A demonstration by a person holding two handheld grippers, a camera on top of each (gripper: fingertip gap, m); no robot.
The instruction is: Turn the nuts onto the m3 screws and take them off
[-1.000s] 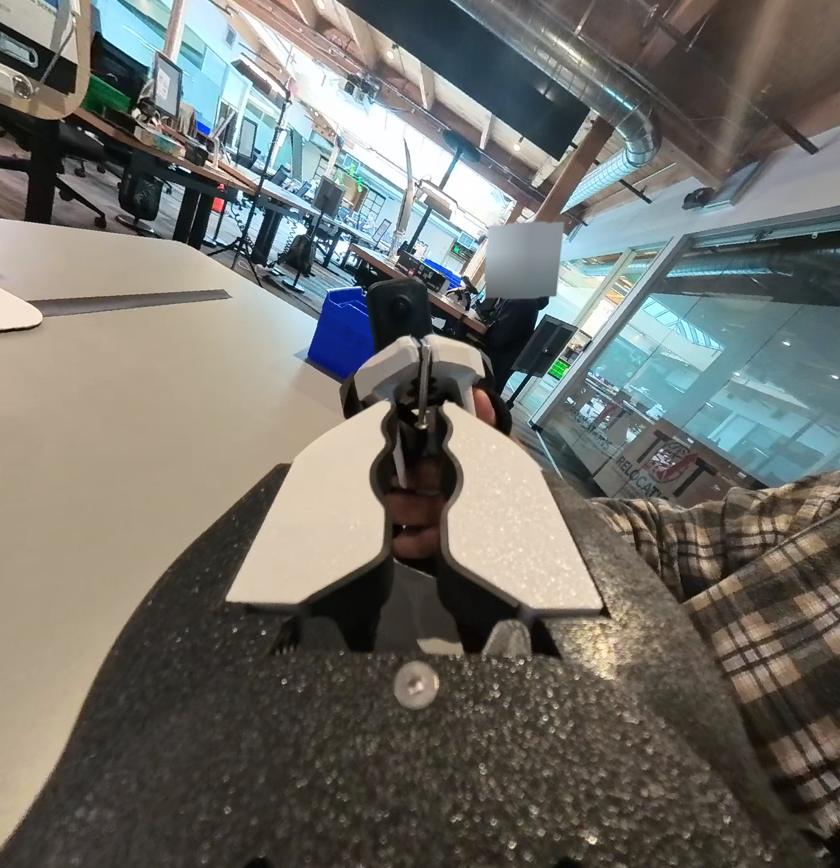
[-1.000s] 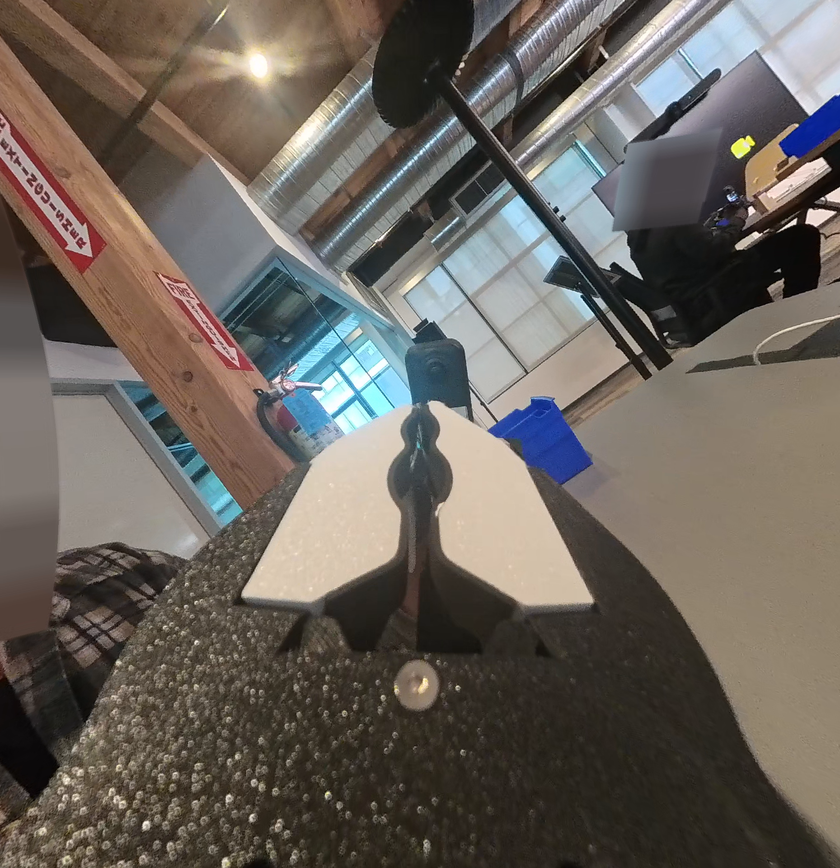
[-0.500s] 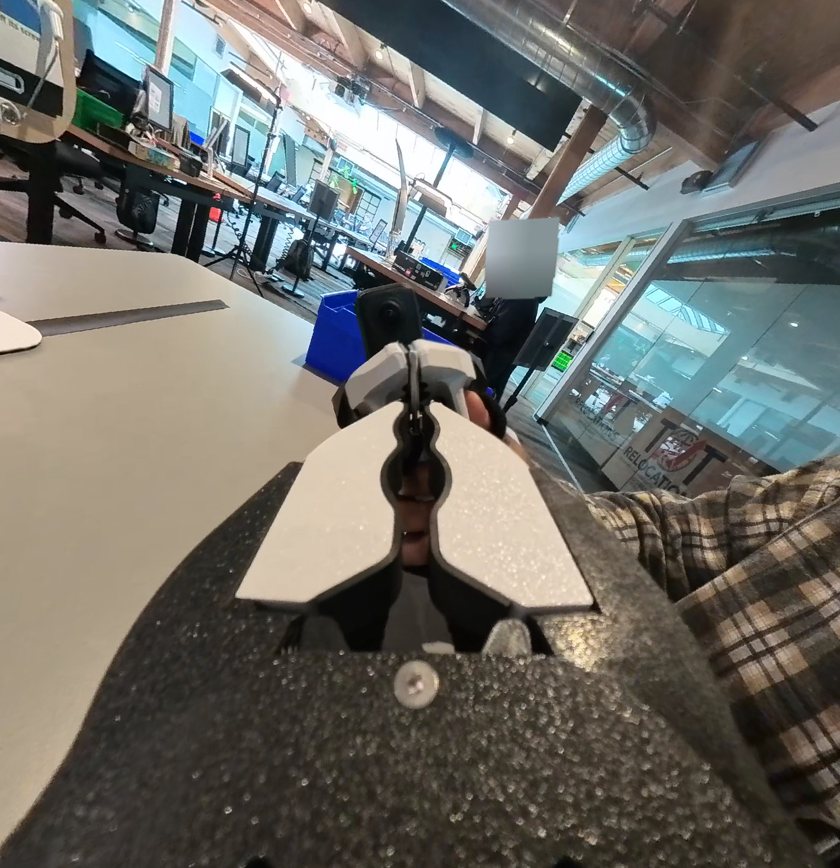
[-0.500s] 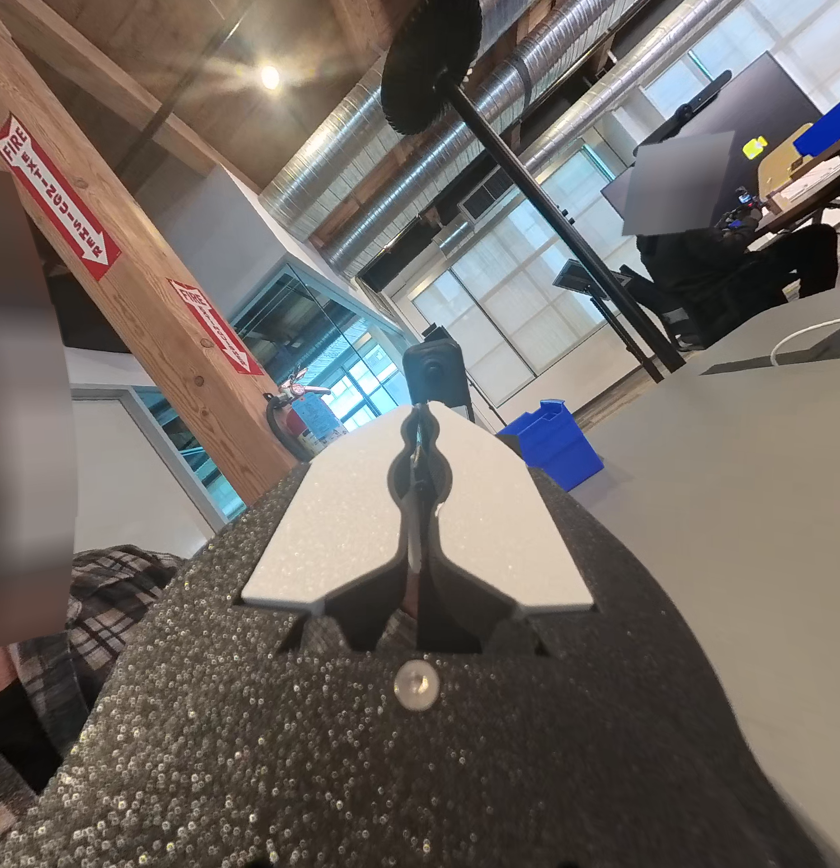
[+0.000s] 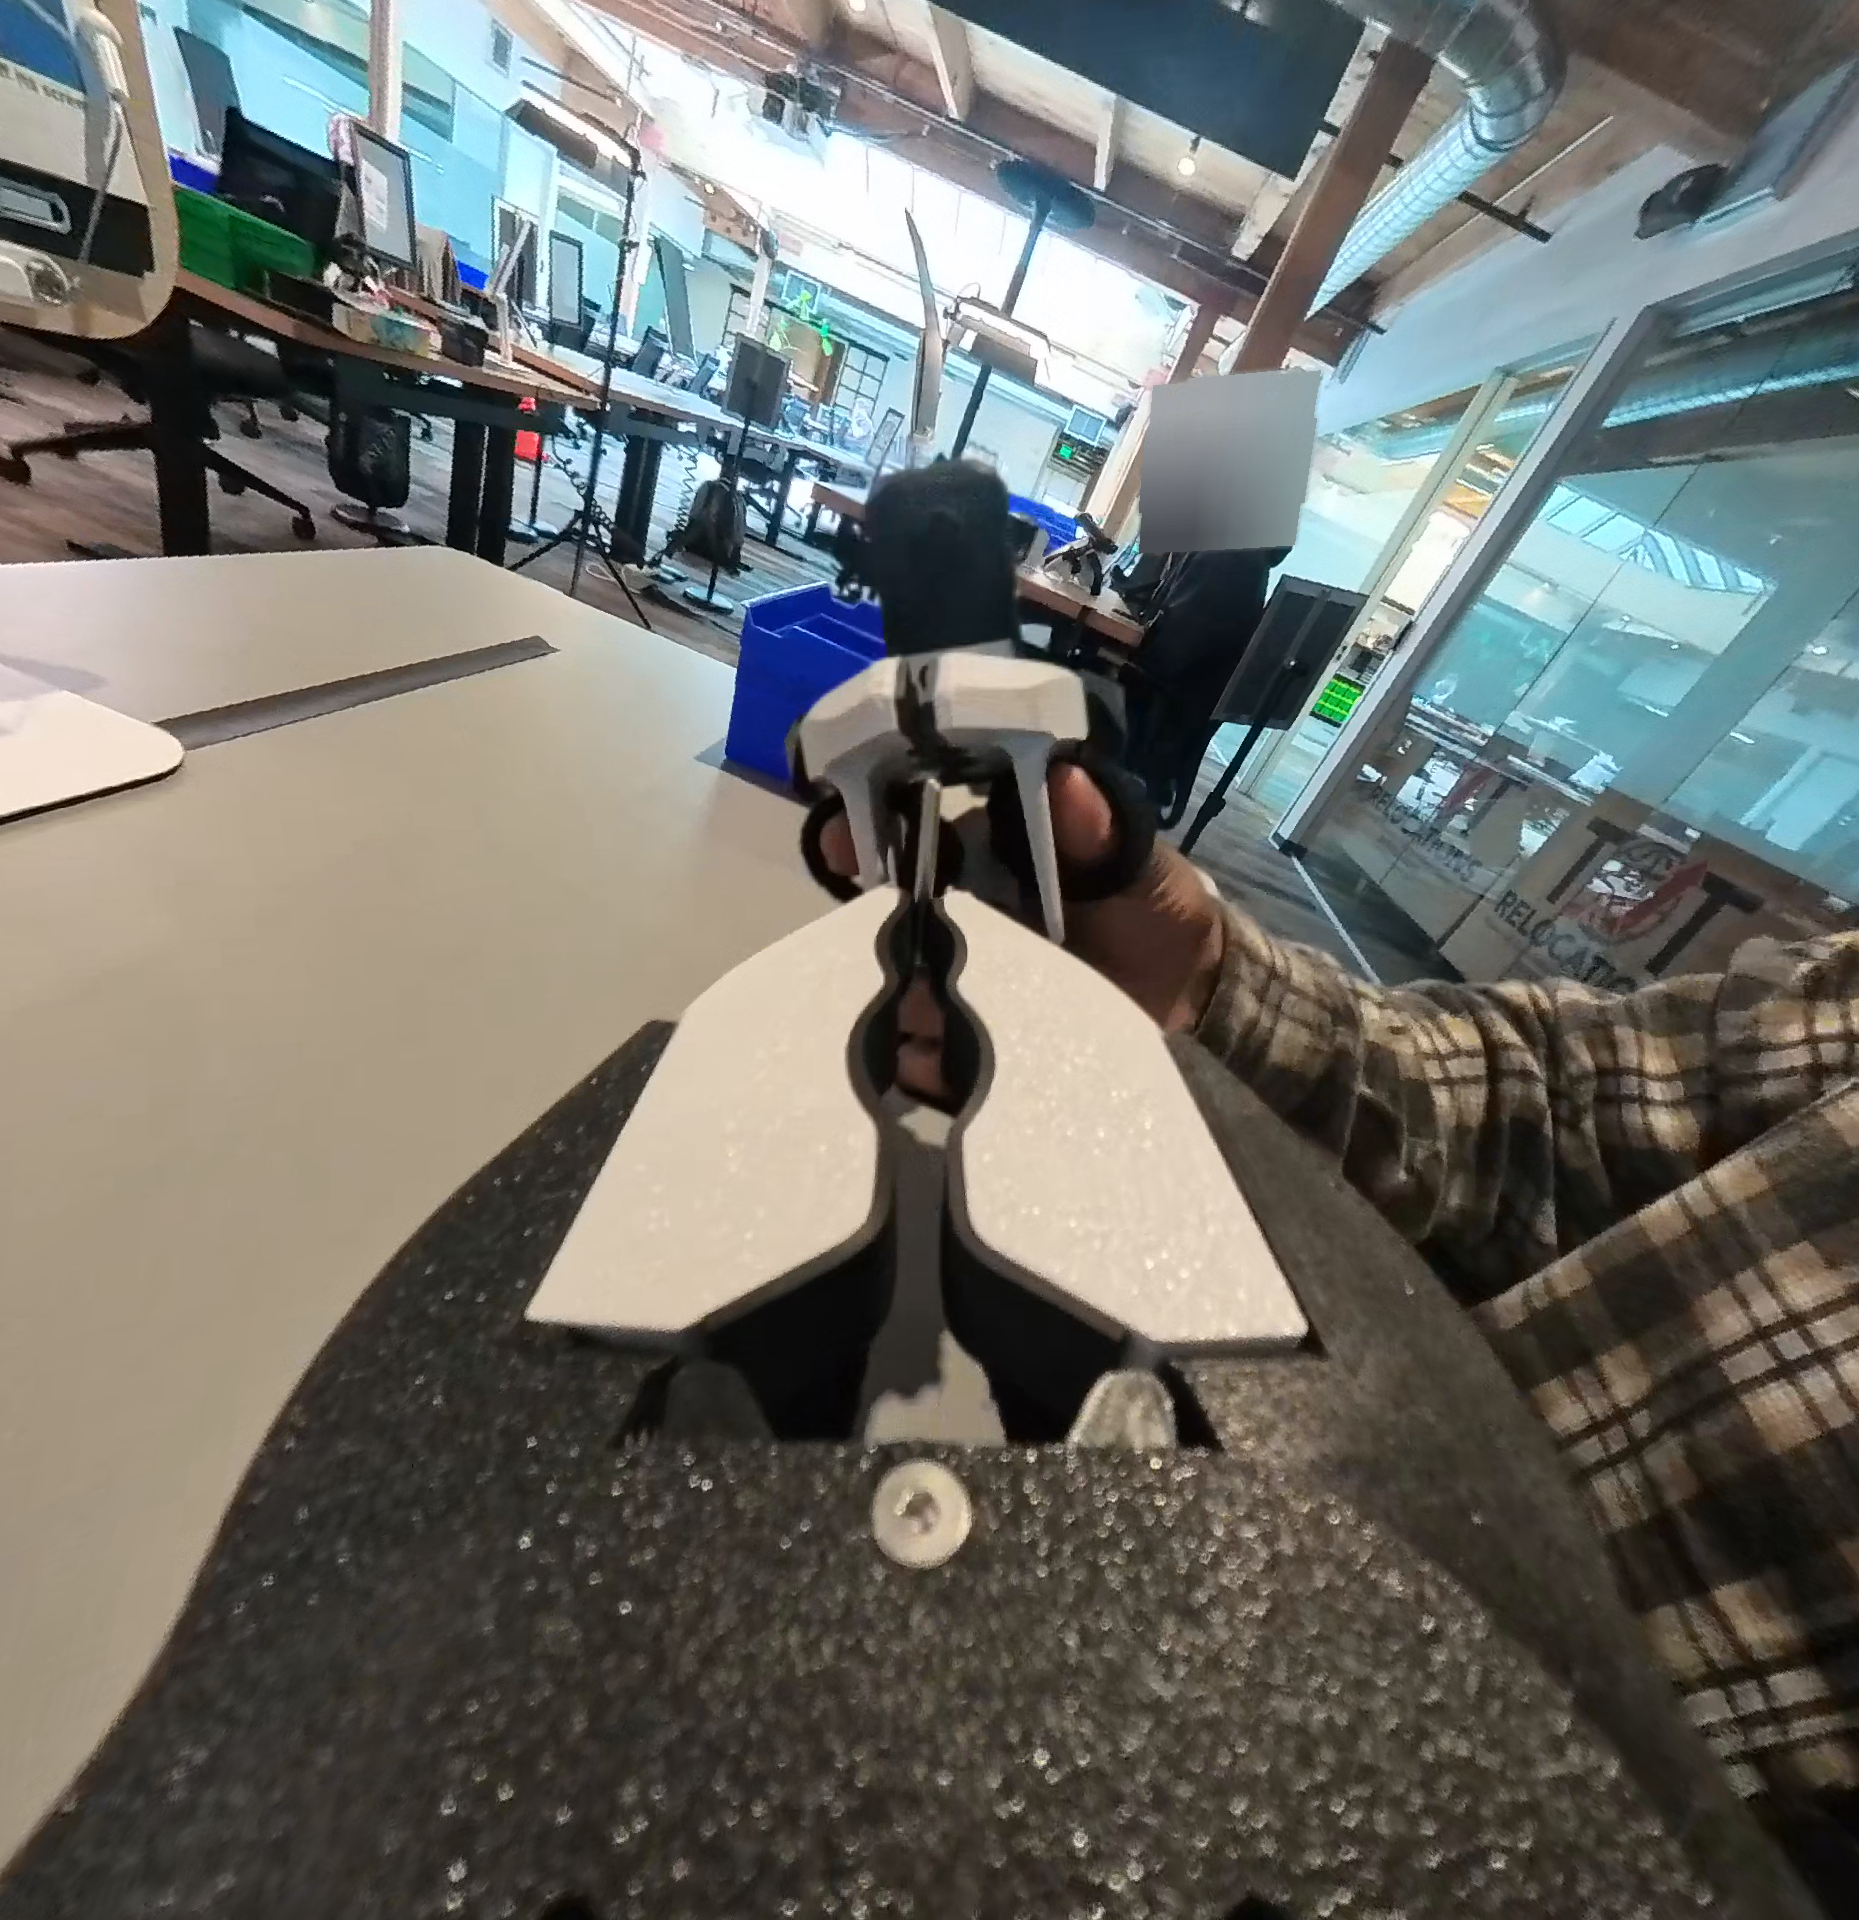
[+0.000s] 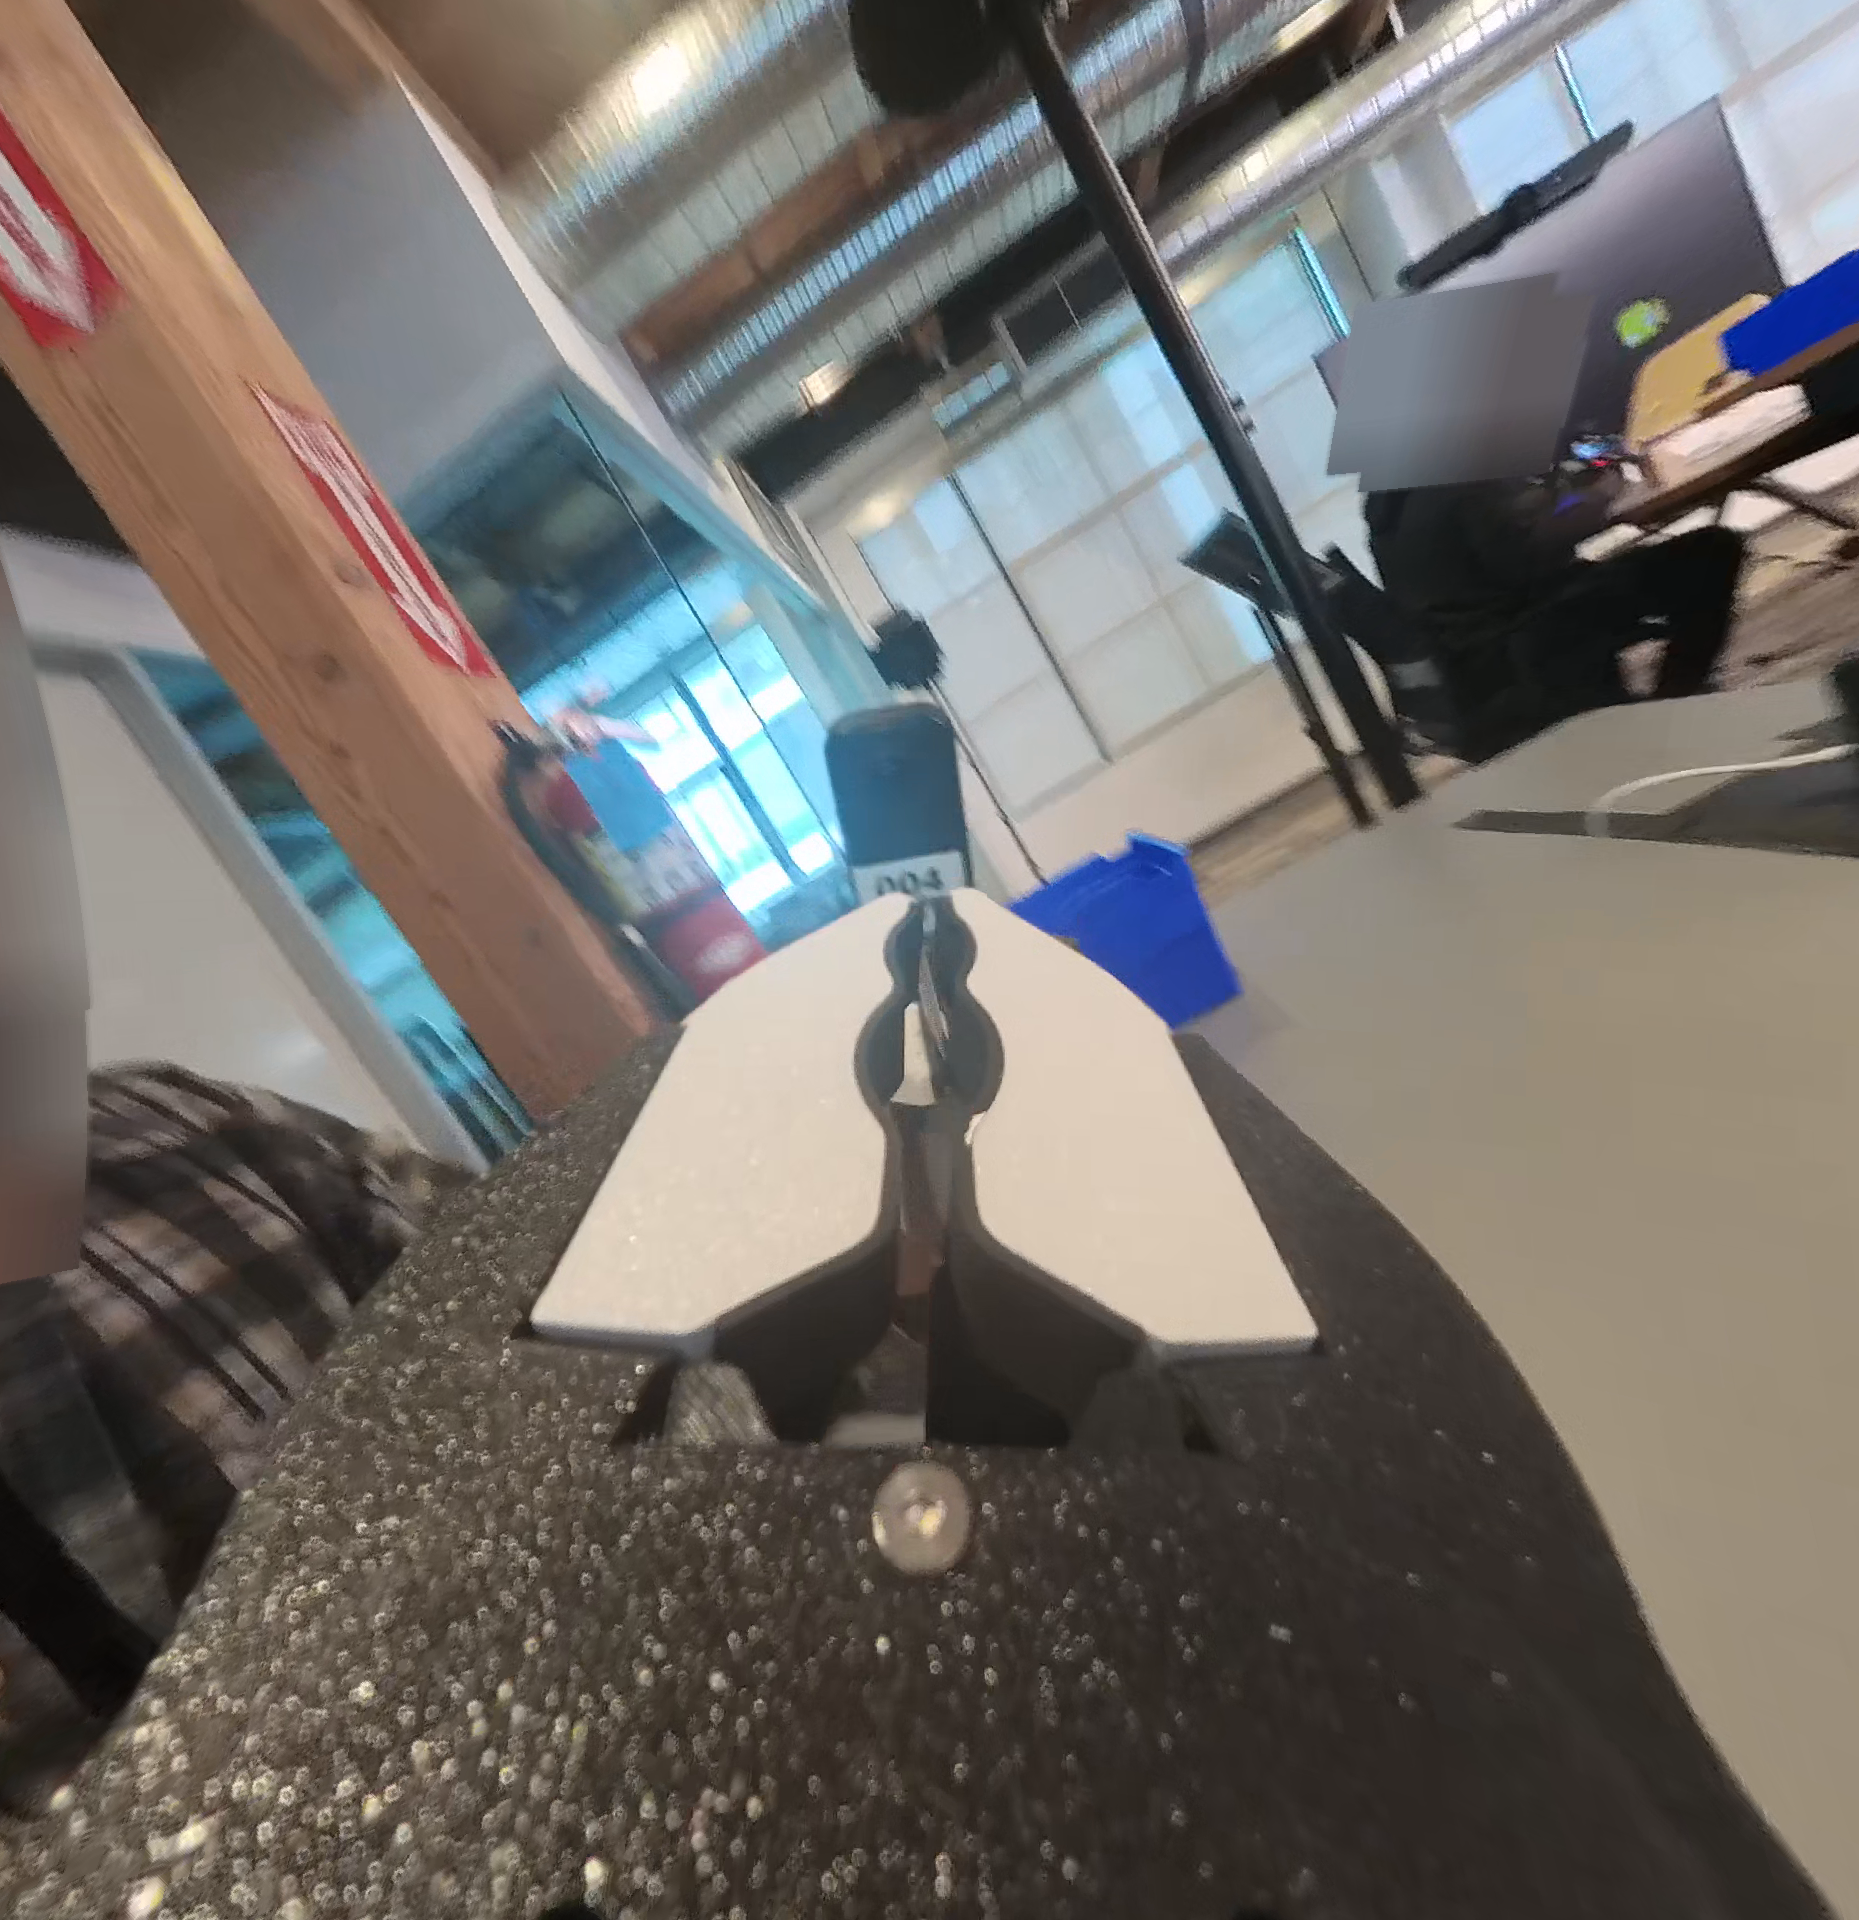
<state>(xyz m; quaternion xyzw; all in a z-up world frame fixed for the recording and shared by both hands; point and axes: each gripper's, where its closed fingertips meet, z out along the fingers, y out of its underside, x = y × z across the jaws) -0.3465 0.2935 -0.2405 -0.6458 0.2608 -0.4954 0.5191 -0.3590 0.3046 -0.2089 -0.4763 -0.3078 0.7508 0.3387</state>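
Right gripper (image 5: 930,758) has moved farther from left gripper (image 5: 920,925); both are closed on one screw (image 5: 925,847) spanning between them

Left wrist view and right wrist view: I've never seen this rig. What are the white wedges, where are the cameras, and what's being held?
There is no robot here: a person holds a two-finger gripper in each hand. Each picture comes from a camera on one gripper, looking along its white fingers. The left gripper and right gripper meet tip to tip above a grey table. Both appear closed on a thin metal screw between them. Any nut is too small to see. A white pad lies on the table, and a blue bin stands beyond its edge.
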